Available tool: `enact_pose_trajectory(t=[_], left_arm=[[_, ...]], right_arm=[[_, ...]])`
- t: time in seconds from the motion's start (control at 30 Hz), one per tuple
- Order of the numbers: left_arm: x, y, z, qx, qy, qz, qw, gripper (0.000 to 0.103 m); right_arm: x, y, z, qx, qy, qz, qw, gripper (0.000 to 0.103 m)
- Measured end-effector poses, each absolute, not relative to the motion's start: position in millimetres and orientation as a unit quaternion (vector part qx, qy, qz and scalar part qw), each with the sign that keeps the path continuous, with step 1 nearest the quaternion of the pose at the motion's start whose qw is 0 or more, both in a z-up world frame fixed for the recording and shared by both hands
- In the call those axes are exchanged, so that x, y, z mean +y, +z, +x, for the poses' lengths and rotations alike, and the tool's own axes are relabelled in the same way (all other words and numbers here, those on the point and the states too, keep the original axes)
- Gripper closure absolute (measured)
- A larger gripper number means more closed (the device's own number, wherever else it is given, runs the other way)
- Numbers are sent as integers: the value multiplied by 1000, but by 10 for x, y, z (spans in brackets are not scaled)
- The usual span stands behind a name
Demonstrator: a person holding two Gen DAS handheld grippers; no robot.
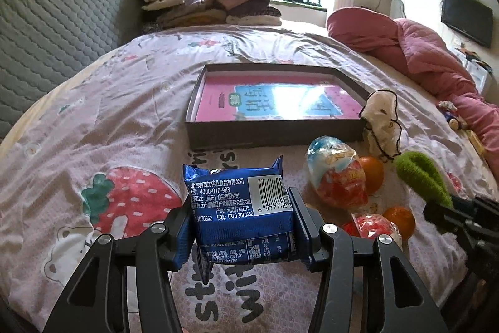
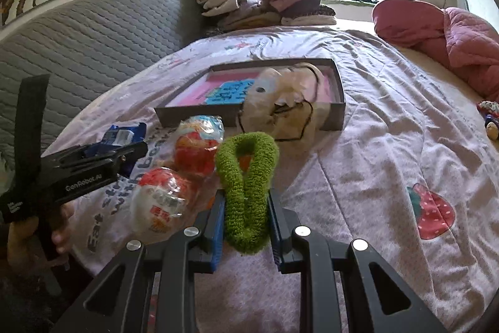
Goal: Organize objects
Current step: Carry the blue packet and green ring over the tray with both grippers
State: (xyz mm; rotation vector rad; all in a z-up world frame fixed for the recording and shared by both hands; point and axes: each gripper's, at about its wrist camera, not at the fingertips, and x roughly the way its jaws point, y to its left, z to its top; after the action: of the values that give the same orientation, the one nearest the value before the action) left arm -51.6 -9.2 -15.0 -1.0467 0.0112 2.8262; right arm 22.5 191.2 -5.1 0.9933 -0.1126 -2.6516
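Our left gripper (image 1: 238,216) clamps the light, crushable packet (image 1: 237,202) mid-body; our right gripper (image 2: 246,222) squeezes the soft scrunchie (image 2: 246,177).

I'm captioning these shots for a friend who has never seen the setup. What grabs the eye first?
Each hand-held gripper is clamped on something: the left hand-held gripper on a blue snack packet, the right hand-held gripper on a fuzzy green loop. Beyond them on the strawberry-print bedspread lies a shallow dark box with a pink book inside.
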Motion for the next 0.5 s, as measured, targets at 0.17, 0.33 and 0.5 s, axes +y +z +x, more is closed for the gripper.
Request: enact_pose_trajectory(t=[0.17, 0.33, 0.5], left_arm=[[-91, -67, -480, 7, 942, -330, 64, 48], [-54, 55, -436, 12, 947, -313, 69, 48], [-9, 155, -412, 14, 949, -306, 72, 48]], right_arm=[[1941, 93, 260, -36, -938, 312, 147, 78], [1916, 205, 219, -31, -943, 298, 147, 78], [1878, 283, 174, -29, -945, 290, 146, 78]])
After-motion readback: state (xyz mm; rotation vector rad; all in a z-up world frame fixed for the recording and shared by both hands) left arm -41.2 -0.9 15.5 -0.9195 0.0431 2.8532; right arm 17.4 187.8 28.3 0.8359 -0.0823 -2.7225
